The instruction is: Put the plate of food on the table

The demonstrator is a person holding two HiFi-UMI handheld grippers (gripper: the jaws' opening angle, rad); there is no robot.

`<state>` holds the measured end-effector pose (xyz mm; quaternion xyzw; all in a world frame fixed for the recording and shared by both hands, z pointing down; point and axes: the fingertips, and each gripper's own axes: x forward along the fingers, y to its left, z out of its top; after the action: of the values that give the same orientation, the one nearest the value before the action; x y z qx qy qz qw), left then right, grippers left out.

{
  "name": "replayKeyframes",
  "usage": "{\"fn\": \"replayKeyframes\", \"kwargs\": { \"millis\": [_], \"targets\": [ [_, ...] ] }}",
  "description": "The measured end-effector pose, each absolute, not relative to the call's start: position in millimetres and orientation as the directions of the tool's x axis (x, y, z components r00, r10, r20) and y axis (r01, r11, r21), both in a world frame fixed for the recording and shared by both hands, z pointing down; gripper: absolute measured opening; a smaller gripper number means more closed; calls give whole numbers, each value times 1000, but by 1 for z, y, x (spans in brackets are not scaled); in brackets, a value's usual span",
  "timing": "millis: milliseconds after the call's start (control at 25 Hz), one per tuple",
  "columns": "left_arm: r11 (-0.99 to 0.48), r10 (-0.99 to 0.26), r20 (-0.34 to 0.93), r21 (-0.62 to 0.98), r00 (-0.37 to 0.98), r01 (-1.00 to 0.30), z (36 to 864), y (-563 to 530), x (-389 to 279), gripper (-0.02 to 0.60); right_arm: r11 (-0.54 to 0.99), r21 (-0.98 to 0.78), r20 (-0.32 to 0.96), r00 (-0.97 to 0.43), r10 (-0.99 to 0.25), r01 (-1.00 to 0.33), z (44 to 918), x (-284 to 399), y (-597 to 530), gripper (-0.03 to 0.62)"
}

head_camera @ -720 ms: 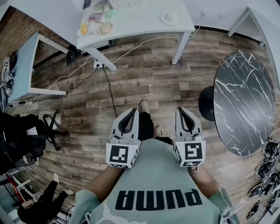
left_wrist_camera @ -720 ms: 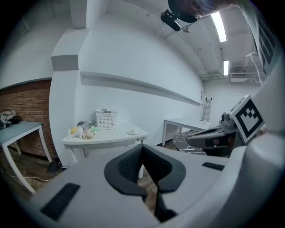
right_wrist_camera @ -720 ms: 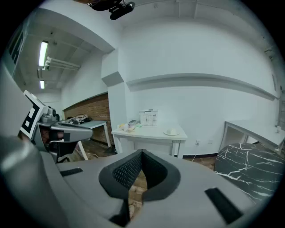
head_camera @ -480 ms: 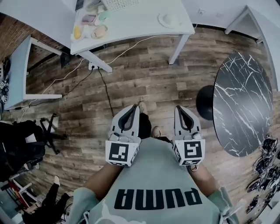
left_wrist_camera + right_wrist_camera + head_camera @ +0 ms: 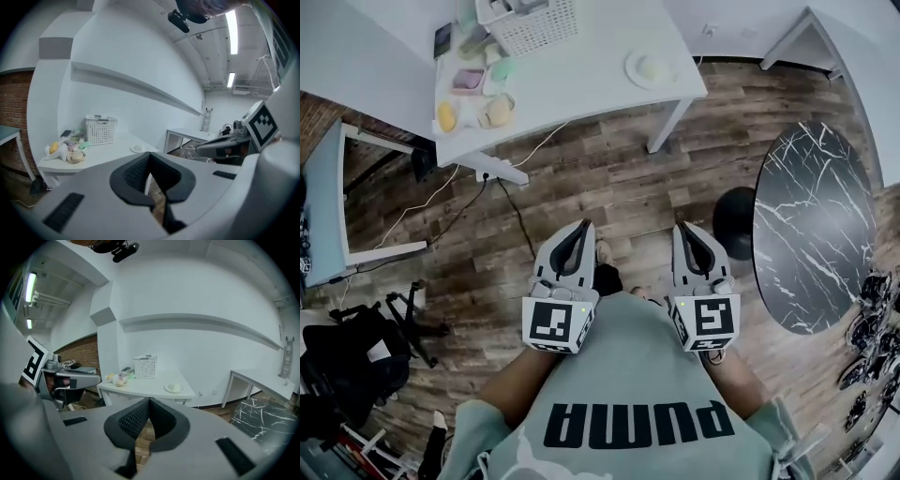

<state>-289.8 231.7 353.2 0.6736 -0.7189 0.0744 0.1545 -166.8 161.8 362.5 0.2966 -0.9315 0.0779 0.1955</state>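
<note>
Head view first: both grippers are held out in front of the person's chest, above the wooden floor [image 5: 609, 178]. The left gripper [image 5: 583, 227] and right gripper [image 5: 682, 229] sit side by side, both with jaws pinched together and nothing in them. Well ahead of them, the plate [image 5: 649, 67] with something pale on it sits near the right end of the white tabletop [image 5: 581, 70]. A white basket [image 5: 530, 21] and a little pile of colourful food items [image 5: 473, 94] are further left on the same top. A black marble table [image 5: 816, 225] stands off to the right, well apart from the plate. Left gripper view: the left gripper [image 5: 150, 157] has its pads meeting at the tips and is empty. The plate [image 5: 138, 148] is far off on the tabletop [image 5: 103, 157], and the right gripper [image 5: 225, 143] pokes in from the right. Right gripper view: same deal, the right gripper [image 5: 149, 401] is closed on nothing. The plate [image 5: 174, 388] sits near the tabletop's [image 5: 145, 389] right end, with the basket [image 5: 145, 366] behind it to the left.
</note>
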Motion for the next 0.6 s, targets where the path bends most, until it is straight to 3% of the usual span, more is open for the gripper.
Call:
{"fn": "replayKeyframes", "kwargs": {
  "millis": [600],
  "targets": [
    [9, -955, 296, 137, 32, -991, 354, 184, -341, 6, 756, 3, 419, -686, -595, -655, 357, -207, 123, 8]
  ]
}}
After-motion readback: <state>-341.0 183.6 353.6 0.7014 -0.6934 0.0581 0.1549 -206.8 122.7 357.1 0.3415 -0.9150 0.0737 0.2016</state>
